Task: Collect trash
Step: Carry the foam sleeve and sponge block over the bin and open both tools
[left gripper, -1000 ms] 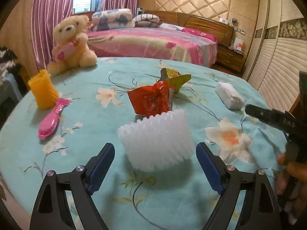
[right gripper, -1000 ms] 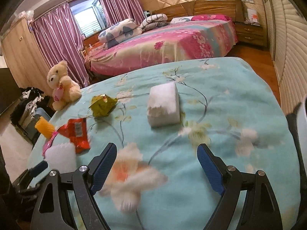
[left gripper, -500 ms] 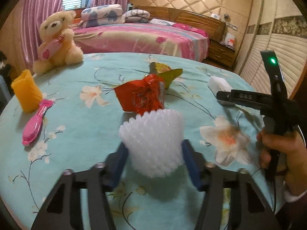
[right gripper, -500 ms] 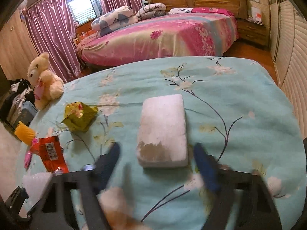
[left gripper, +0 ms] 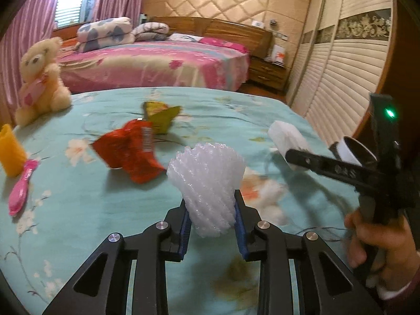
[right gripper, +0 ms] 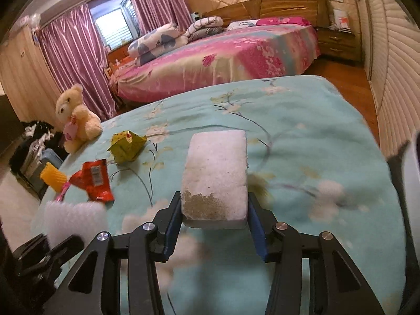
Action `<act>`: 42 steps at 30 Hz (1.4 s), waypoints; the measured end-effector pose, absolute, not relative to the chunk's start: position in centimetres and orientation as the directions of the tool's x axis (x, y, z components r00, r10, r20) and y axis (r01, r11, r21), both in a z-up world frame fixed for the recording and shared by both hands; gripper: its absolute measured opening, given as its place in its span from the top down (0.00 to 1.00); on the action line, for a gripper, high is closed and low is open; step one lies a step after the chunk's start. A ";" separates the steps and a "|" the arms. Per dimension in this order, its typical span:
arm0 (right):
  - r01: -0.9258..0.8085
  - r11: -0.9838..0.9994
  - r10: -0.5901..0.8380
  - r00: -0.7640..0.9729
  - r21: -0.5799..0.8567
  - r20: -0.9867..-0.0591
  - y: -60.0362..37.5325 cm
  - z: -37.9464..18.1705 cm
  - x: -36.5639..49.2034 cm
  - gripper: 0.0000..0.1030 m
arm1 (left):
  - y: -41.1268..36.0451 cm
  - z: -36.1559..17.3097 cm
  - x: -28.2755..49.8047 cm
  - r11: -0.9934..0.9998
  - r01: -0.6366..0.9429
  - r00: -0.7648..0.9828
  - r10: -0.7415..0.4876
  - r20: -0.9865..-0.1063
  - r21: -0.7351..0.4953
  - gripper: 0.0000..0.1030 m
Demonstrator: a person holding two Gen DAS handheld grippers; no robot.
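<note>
A white foam net sleeve (left gripper: 207, 173) stands between the blue pads of my left gripper (left gripper: 211, 210). Its jaws are closing and pinch the sleeve's lower part narrow. My right gripper (right gripper: 214, 204) is shut on the near end of a white foam block (right gripper: 218, 162), a pad against each side. On the teal floral tablecloth (left gripper: 78, 223) beyond lie a red snack wrapper (left gripper: 131, 152) and a crumpled yellow-green wrapper (left gripper: 160, 118). The right wrist view shows both, the red wrapper (right gripper: 94, 181) and the yellow-green wrapper (right gripper: 127, 145), left of the block.
A teddy bear (left gripper: 39, 78) sits at the table's far left edge. Near it are a yellow foam sleeve (left gripper: 10, 152) and a pink brush (left gripper: 21, 189). A person's hand (left gripper: 380, 241) holds the right gripper. A pink bed (left gripper: 157, 65) and slatted wardrobe doors (left gripper: 341, 78) lie beyond.
Both grippers went from wide open to closed: the left squeezed in on the foam net. The right moved forward to the foam block and closed on its near end.
</note>
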State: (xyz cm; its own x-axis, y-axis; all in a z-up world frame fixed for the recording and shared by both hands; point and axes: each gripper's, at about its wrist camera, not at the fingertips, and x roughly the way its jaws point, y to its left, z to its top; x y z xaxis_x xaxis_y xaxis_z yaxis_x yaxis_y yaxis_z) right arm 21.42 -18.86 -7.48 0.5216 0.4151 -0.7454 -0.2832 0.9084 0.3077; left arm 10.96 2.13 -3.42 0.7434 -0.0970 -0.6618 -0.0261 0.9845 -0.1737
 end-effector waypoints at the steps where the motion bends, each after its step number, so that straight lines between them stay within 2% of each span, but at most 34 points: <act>1: -0.272 0.910 0.412 0.528 0.311 -0.742 -19.5 -7.3 21.0 0.54 | 1.8 -3.5 11.2 0.984 -0.015 0.739 -0.109 -0.665 -0.178 0.73; 19: -0.135 0.925 0.361 0.603 0.354 -0.711 -27.6 -5.1 15.2 0.54 | -5.6 -2.8 14.6 0.969 0.170 0.706 -0.248 -0.663 -0.181 0.72; 42: -0.041 0.930 0.297 0.673 0.366 -0.677 -34.0 -3.4 11.8 0.54 | -13.7 -2.3 15.5 0.944 0.301 0.666 -0.310 -0.678 -0.136 0.71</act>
State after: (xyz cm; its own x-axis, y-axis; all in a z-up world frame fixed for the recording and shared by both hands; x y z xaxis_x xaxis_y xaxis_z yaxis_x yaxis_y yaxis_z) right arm 11.83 -33.96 -3.38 0.6731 0.2967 -0.6774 -0.0415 0.9297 0.3660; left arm 15.49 -13.68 -2.33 0.6664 -0.3100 -0.6780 0.3007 0.9440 -0.1361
